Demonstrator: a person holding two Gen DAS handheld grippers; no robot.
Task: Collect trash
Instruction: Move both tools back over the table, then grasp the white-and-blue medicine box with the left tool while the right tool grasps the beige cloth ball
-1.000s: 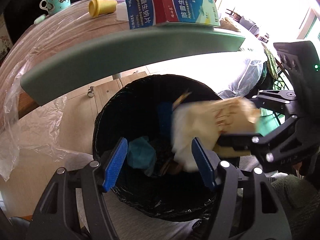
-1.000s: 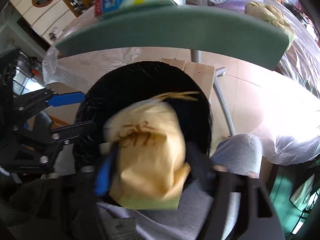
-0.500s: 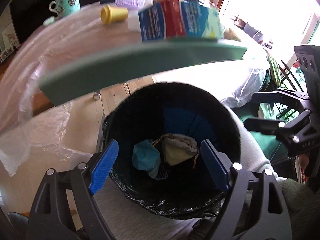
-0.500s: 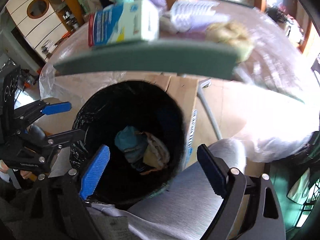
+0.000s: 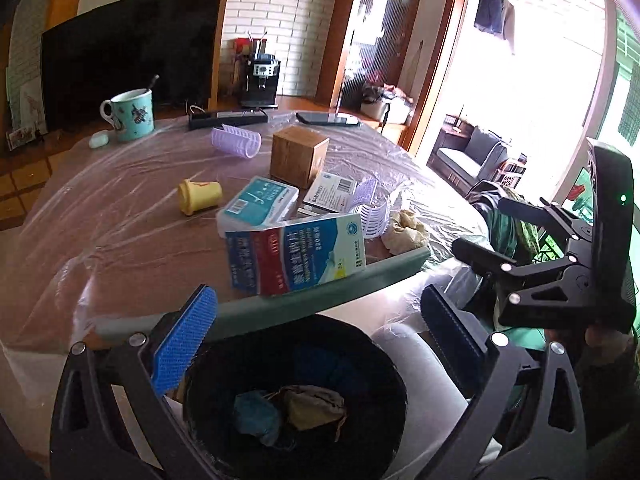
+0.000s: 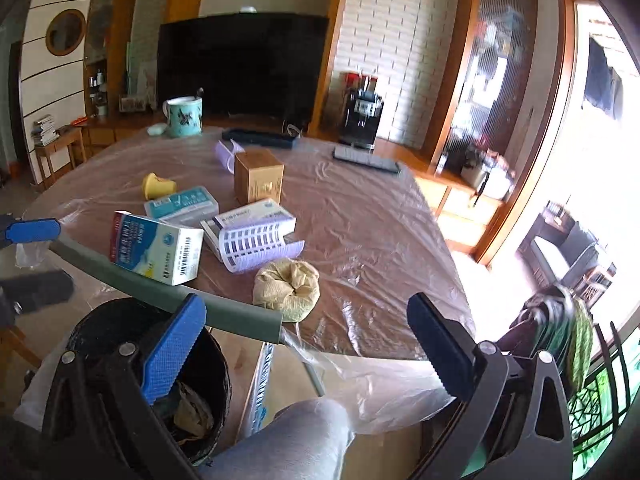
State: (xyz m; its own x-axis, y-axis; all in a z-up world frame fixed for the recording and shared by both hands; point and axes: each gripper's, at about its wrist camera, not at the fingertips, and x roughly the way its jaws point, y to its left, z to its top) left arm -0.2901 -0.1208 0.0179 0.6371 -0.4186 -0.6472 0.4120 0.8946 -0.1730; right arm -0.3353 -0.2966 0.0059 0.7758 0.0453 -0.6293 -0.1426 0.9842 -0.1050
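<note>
A black-lined trash bin (image 5: 384,364) stands below the table's near edge and holds a crumpled yellowish paper bag (image 5: 312,406) and a blue wad (image 5: 256,418); it also shows in the right wrist view (image 6: 104,320). A crumpled yellowish paper ball (image 6: 286,290) lies on the table near the edge, also seen in the left wrist view (image 5: 404,230). My left gripper (image 5: 316,340) is open and empty above the bin. My right gripper (image 6: 304,350) is open and empty in front of the paper ball; it shows in the left wrist view (image 5: 476,224).
On the plastic-covered table (image 6: 360,216) lie a blue-white medicine box (image 5: 296,254), other small boxes (image 5: 260,204), a lilac basket (image 6: 256,246), a yellow cup (image 5: 200,196), a brown box (image 5: 298,156), a mug (image 5: 132,114) and remotes (image 6: 366,158). A grey-clad knee (image 6: 296,436) is beside the bin.
My right gripper let the yellowish bag fall into the bin and opened. Both grippers then rose and tilted up from the bin toward the tabletop.
</note>
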